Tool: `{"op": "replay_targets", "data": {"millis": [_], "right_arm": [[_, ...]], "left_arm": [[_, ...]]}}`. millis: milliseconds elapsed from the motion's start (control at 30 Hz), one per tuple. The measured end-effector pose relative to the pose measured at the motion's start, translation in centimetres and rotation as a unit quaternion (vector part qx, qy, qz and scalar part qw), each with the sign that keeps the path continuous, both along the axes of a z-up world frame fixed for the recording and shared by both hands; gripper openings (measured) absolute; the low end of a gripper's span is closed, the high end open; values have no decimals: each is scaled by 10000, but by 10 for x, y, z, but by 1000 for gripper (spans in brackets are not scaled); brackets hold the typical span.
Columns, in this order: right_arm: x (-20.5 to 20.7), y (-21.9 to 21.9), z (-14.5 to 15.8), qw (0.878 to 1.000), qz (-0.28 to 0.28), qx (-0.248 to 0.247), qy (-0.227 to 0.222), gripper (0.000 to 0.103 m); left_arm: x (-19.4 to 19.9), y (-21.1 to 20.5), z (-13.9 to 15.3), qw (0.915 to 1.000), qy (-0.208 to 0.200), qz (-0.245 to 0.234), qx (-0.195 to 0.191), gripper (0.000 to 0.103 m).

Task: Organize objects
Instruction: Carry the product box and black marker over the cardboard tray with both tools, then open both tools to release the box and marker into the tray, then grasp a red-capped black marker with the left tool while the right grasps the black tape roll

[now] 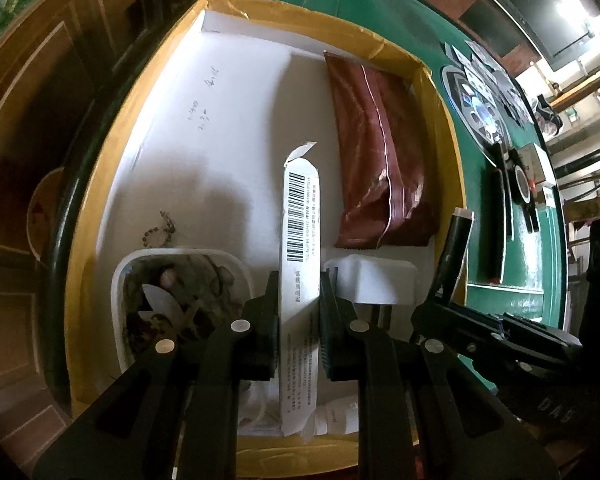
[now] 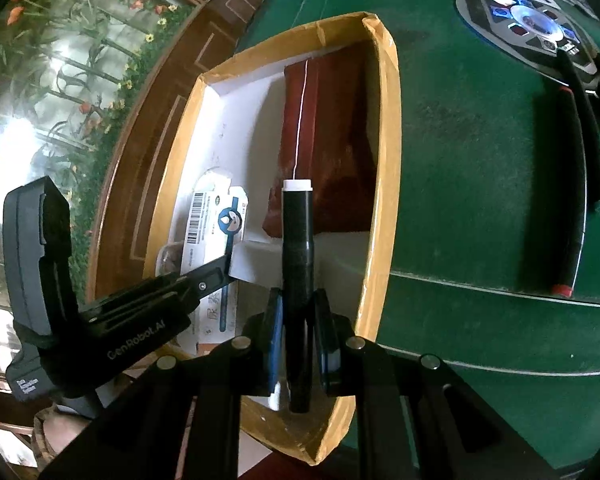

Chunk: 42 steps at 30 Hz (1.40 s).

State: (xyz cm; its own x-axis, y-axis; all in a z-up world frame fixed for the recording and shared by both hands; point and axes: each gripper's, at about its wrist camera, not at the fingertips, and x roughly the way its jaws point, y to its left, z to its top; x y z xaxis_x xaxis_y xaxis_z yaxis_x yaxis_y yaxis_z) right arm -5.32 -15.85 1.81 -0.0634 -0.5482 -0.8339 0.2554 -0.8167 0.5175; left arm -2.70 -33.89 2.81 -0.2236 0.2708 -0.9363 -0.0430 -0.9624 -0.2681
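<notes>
My left gripper (image 1: pixel 299 292) is shut on a long white box with a barcode (image 1: pixel 300 248), held edge-up over the open cardboard box (image 1: pixel 100 184). In the right wrist view that white box (image 2: pixel 216 216) shows its printed face. My right gripper (image 2: pixel 298 312) is shut on a black cylinder with a white cap (image 2: pixel 297 248), over the box's right side; the left wrist view shows the cylinder (image 1: pixel 454 252) by the box's right wall. A dark red pouch (image 1: pixel 376 152) lies inside the box (image 2: pixel 384 184) along its right wall.
A clear plastic tub of small bits (image 1: pixel 180 300) and a white block (image 1: pixel 372 280) lie in the box. On the green felt table (image 2: pixel 480 184) are a black stick with red ends (image 2: pixel 568 200), playing cards (image 1: pixel 488 76) and a round centre panel (image 2: pixel 528 24).
</notes>
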Motion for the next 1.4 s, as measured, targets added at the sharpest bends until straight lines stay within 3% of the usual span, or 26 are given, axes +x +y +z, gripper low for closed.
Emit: {"op": "replay_targets", "data": {"millis": [433,500,567,600,667,833,900,1000,1200,1400], "right_arm": [[2,-3,1,9995,167,190,167,14],[1,-2,3,9994,148,209,217,14],[0,-1,6,9992,130,241,278,21],[0,0,8,9991,117,238,323,32],[0,5,14,9990,80,102,423,40],[1,26,40,9949,-49,-123,997,53],[-2,44,46,9915,-238,-1,1279,61],[-8,80,44,9855,-704,347,1503,64],[-14,161,21,9737,-1710,809,1269,67],[-10,209,16,9621,-2289,975,1113,69]], "left_arm": [[3,1,1,10000,-37,31,-46,16],[2,0,3,10000,-37,72,-40,24],[-1,-2,7,9999,-23,126,-10,33],[-2,-2,9,9999,-7,146,-26,41],[-4,-2,13,9998,43,171,-34,49],[-10,2,27,9997,165,164,-32,51],[-13,6,33,9996,246,150,-52,51],[-18,13,42,9994,328,91,-34,51],[-26,46,53,9988,415,-241,69,52],[-32,97,55,9961,396,-762,202,52]]}}
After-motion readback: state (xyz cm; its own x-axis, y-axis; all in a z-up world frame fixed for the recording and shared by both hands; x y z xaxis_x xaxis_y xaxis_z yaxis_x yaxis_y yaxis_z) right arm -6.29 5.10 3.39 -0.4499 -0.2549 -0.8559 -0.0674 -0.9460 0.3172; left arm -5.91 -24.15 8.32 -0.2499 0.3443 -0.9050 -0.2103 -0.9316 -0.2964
